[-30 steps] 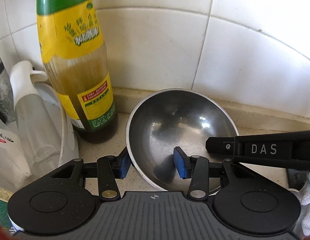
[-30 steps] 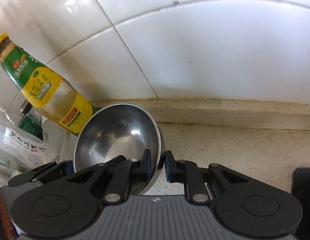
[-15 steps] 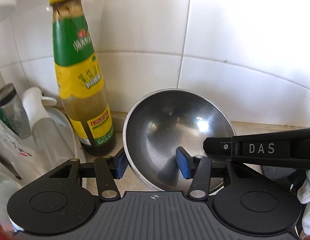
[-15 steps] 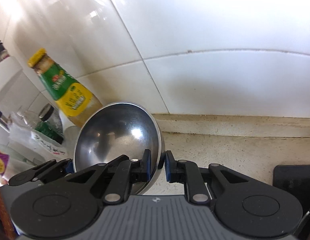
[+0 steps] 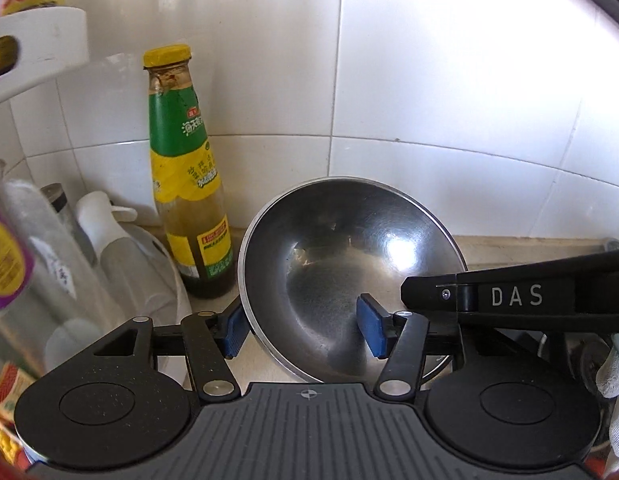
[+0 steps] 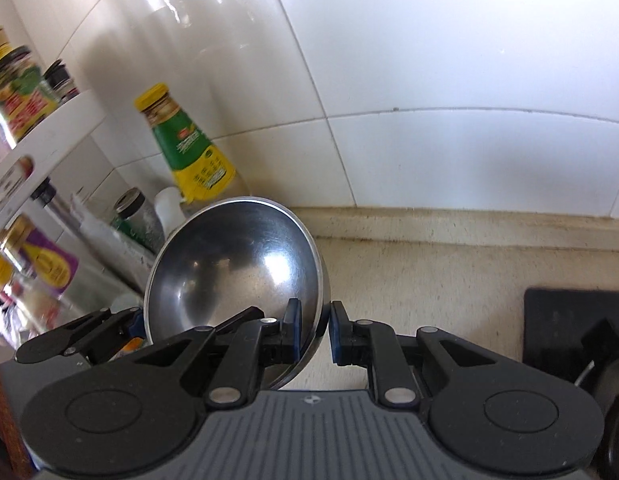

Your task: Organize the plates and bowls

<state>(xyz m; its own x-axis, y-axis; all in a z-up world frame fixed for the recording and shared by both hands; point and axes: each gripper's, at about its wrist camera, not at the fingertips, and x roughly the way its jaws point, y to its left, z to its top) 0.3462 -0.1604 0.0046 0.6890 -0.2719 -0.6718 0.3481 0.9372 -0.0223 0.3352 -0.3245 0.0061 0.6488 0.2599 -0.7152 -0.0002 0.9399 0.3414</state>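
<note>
A shiny metal bowl (image 6: 237, 272) is held up in the air and tipped, so its hollow side is turned toward the cameras. Its rim is pinched by the right gripper (image 6: 314, 332): one blue pad is pressed inside the bowl and the other against the outside wall, with the jaws nearly pressed together.

The left gripper (image 5: 305, 330) is placed at the bowl's other side. Its jaws are spread and have just been opening. The bowl's rim is seen between its blue pads (image 5: 371, 330), with one pad inside the bowl and one outside. The inner pad is set apart from the metal; whether the outer pad is touching the rim cannot be told.

The bowl is seen above the back part of the speckled counter (image 6: 449, 280), near the white tiled wall (image 6: 449, 60). A sauce bottle (image 5: 187, 184) with a yellow cap and a green and yellow label is stood at the back edge of the counter, just to the left of the bowl. More bottles and a white shelf (image 5: 37, 44) are found farther left. A black mat (image 6: 565, 328) is laid at the right side of the counter.

In the left wrist view, the black side of the right gripper, marked "DAS", is seen crossing in from the right edge.
</note>
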